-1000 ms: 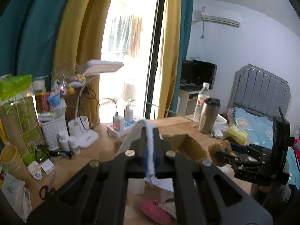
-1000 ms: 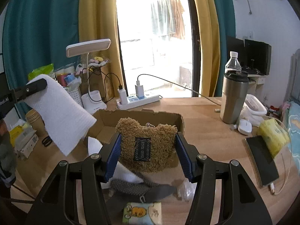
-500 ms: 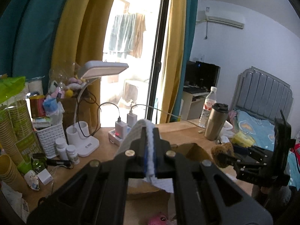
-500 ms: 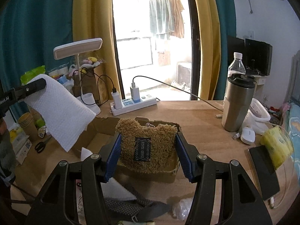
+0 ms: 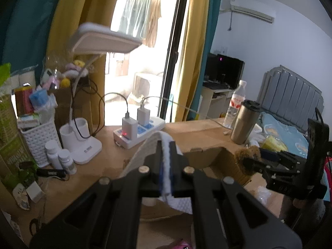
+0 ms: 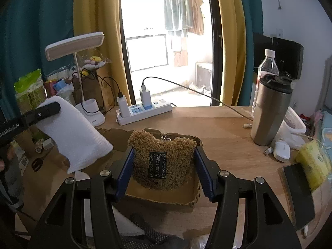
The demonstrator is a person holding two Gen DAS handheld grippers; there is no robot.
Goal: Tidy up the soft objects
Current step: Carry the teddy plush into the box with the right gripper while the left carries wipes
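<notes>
My left gripper (image 5: 166, 161) is clamped tight on a white cloth (image 5: 166, 166), which drapes off the fingertips above the left end of the cardboard box (image 6: 161, 195). My right gripper (image 6: 164, 166) is about half open, its blue pads (image 6: 126, 168) pressed on either side of a brown fuzzy pouch (image 6: 161, 157), held over the box. The box sits on the wooden desk (image 6: 224, 124). Beyond it lie a power strip (image 6: 143, 112), a lamp (image 6: 74, 45) to the left, and a steel tumbler (image 6: 269, 112) to the right.
</notes>
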